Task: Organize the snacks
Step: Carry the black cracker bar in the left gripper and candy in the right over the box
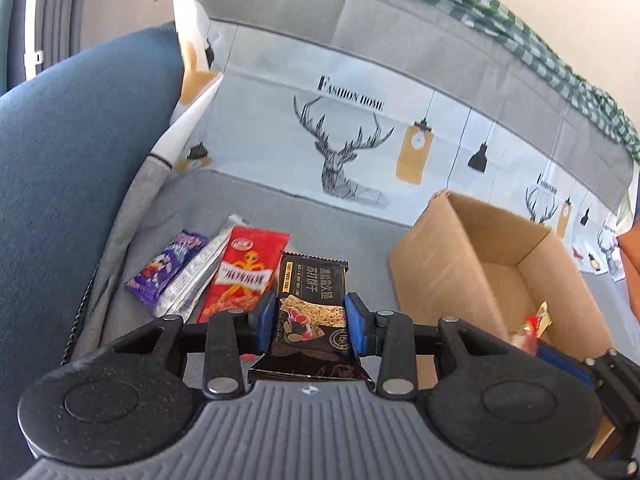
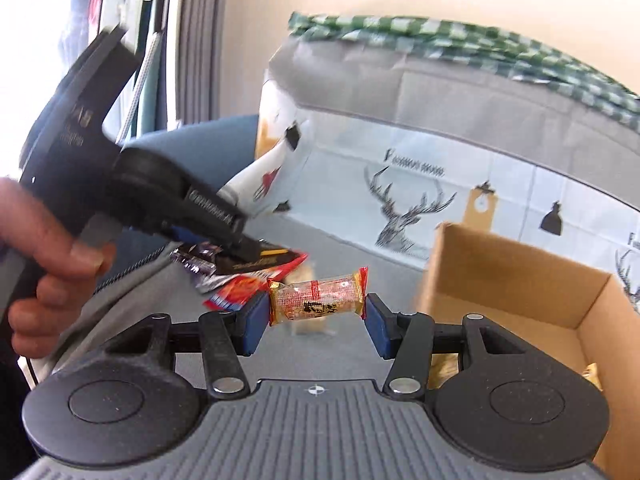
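**A:** Left wrist view first — how far along are we?

**B:** Partway, I'd judge. The left gripper (image 1: 311, 322) has its blue pads pressed against both sides of a black cracker packet (image 1: 310, 312), so that one is in hand. Beside it on the grey sofa cover (image 1: 340, 236) lie a red snack packet (image 1: 242, 276), a silver packet (image 1: 196, 276) and a purple packet (image 1: 166, 266), overlapping, not yet sorted. The cardboard box (image 1: 440, 256) stands open to the right; something red and yellow shows low inside it, too blurred to name.

**A:** Textures?

**B:** Glossy, crinkly film on the packets, flat pillow shapes; matte corrugated board, square walls; soft woven cloth below.

**A:** And the right wrist view?

**B:** The right gripper (image 2: 316, 312) holds a small clear-wrapped rice cracker (image 2: 316, 294) end to end — jaws about half open, pads on its red twisted ends. It hangs above the sofa cover, just left of the box (image 2: 500, 272). The left gripper (image 2: 240, 246) shows from the side, the person's hand (image 2: 44, 256) on its handle, dark packet clamped over the pile.

**A:** Left to do?

**B:** Both held snacks into the box, then the three lying loose.
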`<state>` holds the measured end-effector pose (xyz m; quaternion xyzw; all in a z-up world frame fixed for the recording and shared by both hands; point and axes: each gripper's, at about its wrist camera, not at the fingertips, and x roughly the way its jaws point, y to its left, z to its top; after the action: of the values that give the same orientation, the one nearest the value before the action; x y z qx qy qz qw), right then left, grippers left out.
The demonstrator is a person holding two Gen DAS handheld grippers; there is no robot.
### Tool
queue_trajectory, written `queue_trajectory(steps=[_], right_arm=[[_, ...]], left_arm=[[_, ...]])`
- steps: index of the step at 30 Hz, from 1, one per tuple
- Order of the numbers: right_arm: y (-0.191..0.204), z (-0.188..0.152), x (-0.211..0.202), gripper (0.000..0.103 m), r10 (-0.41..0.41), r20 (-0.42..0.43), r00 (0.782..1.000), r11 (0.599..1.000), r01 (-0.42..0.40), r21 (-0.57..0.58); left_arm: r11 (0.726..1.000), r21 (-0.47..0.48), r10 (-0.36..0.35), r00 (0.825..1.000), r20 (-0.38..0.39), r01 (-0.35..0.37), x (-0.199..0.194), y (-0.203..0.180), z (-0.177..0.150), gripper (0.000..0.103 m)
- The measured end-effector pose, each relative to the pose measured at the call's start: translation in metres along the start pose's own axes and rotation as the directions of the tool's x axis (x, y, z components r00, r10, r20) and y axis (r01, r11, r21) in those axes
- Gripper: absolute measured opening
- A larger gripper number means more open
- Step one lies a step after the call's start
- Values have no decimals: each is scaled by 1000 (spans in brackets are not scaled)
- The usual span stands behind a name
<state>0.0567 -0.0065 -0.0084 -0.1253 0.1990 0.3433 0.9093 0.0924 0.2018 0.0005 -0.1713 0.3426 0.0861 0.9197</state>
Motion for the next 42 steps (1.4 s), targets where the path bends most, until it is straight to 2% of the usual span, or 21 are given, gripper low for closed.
queue_trajectory(steps=[9, 21, 31, 42], right_arm=[[-49, 2, -29, 54, -66, 38, 997, 996, 63, 66], [-107, -14, -47, 54, -187, 2, 982, 969, 184, 166], [-148, -24, -49, 54, -299, -55, 953, 917, 302, 259], [-169, -28, -44, 54, -351, -105, 930, 865, 365, 344]], left_arm=[[999, 7, -41, 995, 86, 41, -3, -34, 5, 41], [985, 49, -174, 972, 159, 168, -1, -99, -1, 41], [958, 157, -263, 952, 159, 239, 8, -145, -14, 41], [930, 241, -313, 941, 126, 277, 20, -175, -27, 41]])
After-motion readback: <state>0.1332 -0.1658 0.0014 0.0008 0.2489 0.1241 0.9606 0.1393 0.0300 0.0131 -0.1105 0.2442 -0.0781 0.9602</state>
